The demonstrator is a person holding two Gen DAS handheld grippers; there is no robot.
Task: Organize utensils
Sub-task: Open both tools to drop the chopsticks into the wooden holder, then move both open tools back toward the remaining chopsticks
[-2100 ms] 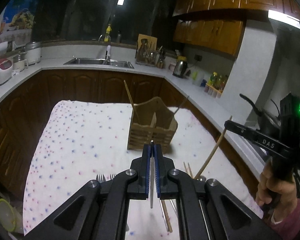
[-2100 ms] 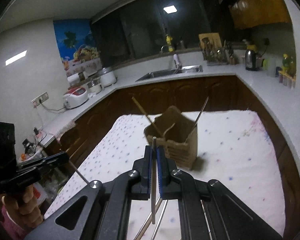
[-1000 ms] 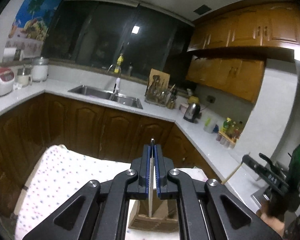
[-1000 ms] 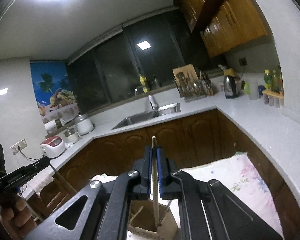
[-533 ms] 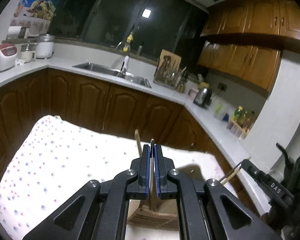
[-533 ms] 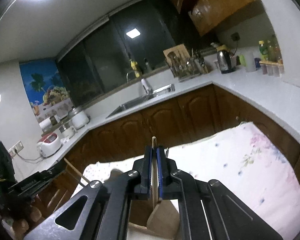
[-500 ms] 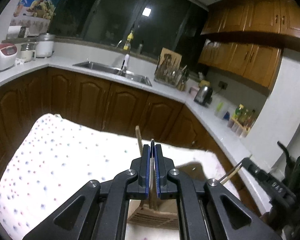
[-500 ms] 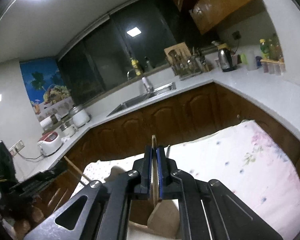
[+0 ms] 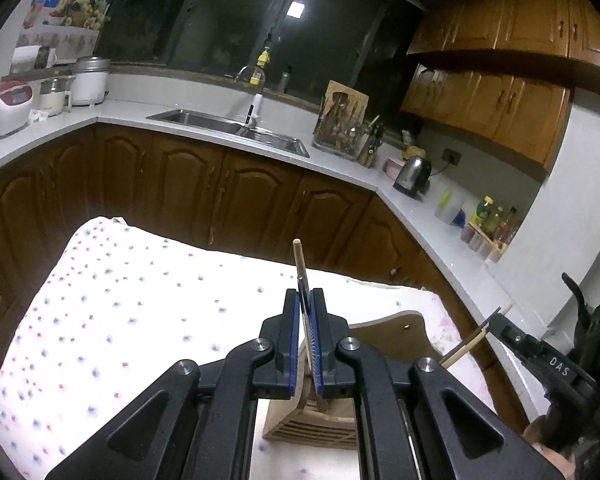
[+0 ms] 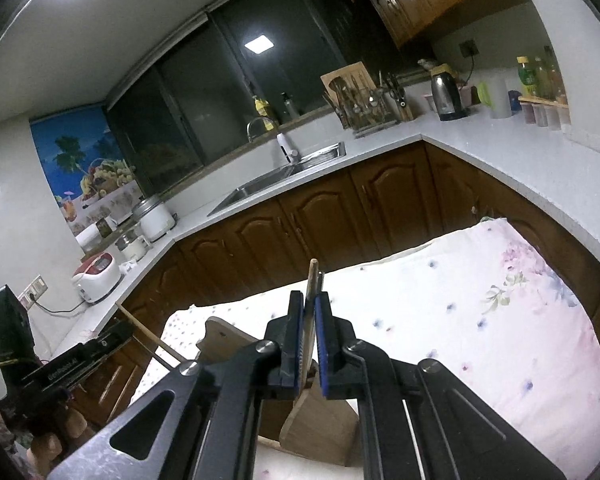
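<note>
I find each gripper, left (image 9: 307, 344) and right (image 10: 308, 346), clenched mid-shaft on a thin, light, stiff, slippery wooden chopstick (image 9: 300, 266) above the slatted wooden holder (image 9: 384, 336).

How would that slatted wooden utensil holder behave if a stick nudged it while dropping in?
The wooden holder looks light, being thin slatted wood, so it may slide on the dotted tablecloth. It stands tall with sticks leaning out, so a sideways nudge could probably tip it. It seems stiff rather than flexible.
</note>
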